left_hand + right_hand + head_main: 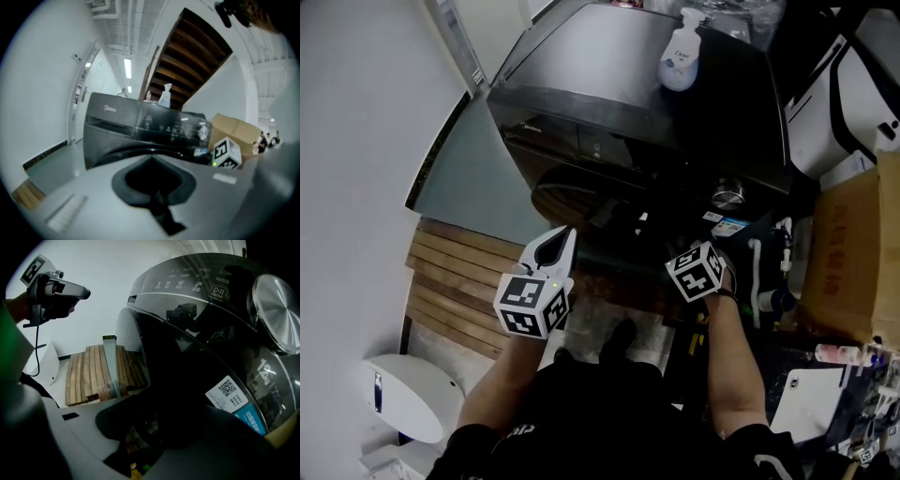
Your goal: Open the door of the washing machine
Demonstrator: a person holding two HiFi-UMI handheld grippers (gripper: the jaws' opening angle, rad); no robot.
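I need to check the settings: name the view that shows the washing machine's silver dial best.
The right gripper view: the dial fills its upper right, close and large. The left gripper view shows it small; the head view, a dim glint.

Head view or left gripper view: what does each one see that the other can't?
Only the head view shows the white round object on the floor and the person's arms. Only the left gripper view shows the long ceiling light and the brown slatted boards overhead. Both show the dark washing machine, the bottle standing on top of it and the cardboard box beside it.
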